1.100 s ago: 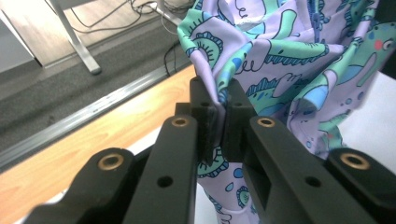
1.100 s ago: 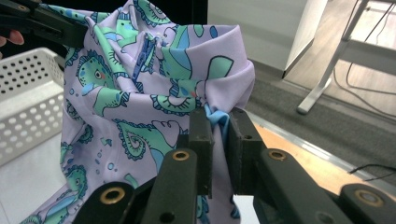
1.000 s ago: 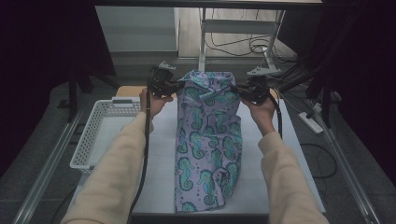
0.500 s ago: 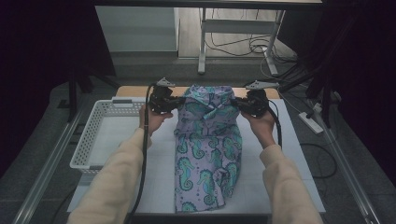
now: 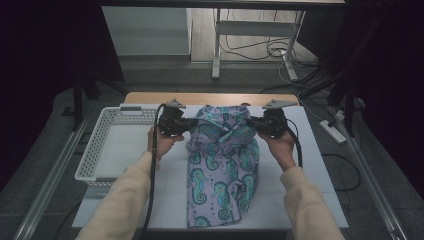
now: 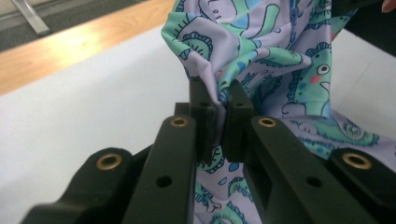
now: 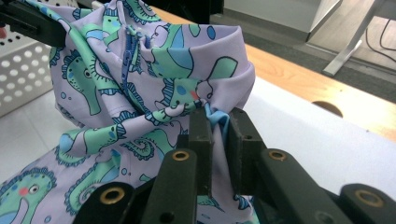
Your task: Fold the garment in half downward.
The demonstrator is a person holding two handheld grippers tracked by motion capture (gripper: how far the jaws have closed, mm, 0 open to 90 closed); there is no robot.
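Note:
A lilac garment (image 5: 220, 170) printed with green seahorses lies lengthwise on the white table top (image 5: 320, 185), its far end bunched and lifted. My left gripper (image 5: 191, 123) pinches the left side of that far end, and its jaws are shut on a fold of the garment (image 6: 243, 56). At the right side my right gripper (image 5: 251, 122) is shut on another fold of the garment (image 7: 154, 88). A blue zip runs down the cloth between the two grips. Both hands hold the grippers low, just above the table.
A white perforated basket (image 5: 102, 145) stands at the left of the table. A wooden strip (image 5: 210, 98) runs along the far edge. Past it are a table leg and cables on the floor (image 5: 270, 50). A power strip (image 5: 332, 131) lies at the right.
Both grippers have come down and toward me with the far end of the garment. That end, held higher a second ago, now hangs bunched just above the table.

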